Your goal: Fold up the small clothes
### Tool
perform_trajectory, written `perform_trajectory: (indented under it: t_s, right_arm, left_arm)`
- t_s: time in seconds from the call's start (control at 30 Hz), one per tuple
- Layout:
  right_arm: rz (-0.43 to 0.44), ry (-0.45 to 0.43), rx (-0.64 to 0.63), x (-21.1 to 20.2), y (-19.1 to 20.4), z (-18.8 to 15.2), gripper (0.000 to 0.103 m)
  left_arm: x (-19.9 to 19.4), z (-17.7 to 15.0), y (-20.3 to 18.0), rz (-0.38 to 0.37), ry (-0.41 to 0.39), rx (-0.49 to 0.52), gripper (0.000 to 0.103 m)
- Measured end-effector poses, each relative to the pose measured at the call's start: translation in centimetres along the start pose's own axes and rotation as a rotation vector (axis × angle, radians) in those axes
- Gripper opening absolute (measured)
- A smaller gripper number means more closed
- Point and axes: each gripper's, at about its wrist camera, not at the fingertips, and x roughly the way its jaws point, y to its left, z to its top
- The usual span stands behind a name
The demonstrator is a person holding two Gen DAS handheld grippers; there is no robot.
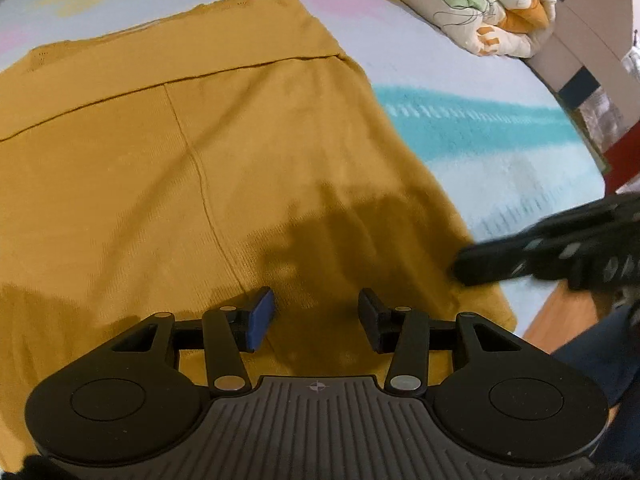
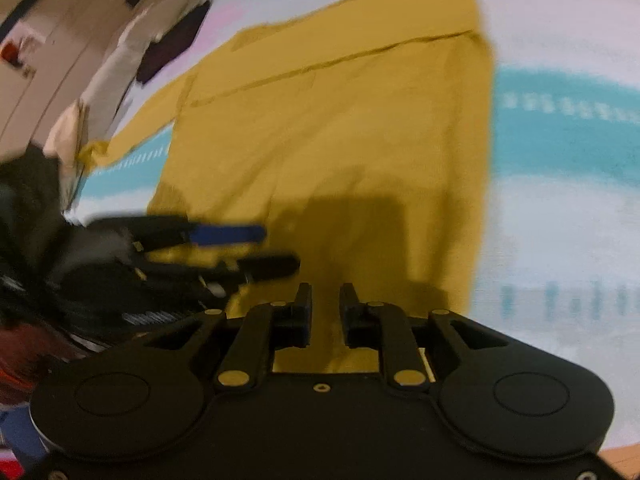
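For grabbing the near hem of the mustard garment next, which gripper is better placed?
Left, probably. The left gripper hangs open directly over the mustard garment near its hem; the right gripper is narrower and blurred.

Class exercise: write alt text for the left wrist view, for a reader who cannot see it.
A mustard-yellow knit garment, partly folded, lies flat on a pastel bedsheet. The open left gripper hovers over its near edge while the right gripper reaches in from the right; a rolled floral quilt lies beyond.
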Motion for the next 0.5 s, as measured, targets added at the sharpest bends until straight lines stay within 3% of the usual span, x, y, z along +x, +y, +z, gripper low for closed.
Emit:
perform_trajectory:
  t_s: [0.17, 0.37, 0.5]
  right_arm:
    - [-0.105, -0.028, 0.067, -2.6, -3.0, -0.8, 0.029]
    - [-0.182, 0.054, 0.120, -2.6, -6.1, -2.5, 0.029]
    - [-0.129, 0.076, 0.134, -1.1, -6.1, -3.5, 0.029]
  left_arm:
    - [-0.2, 0.1, 1.4, -0.047, 0.004, -0.080, 0.045]
    - [-0.1, -0.1, 2.1, -0.072, 0.006, -0.118, 0.045]
    - [0.0, 0.1, 2.2, -0.079, 0.005, -0.119, 0.045]
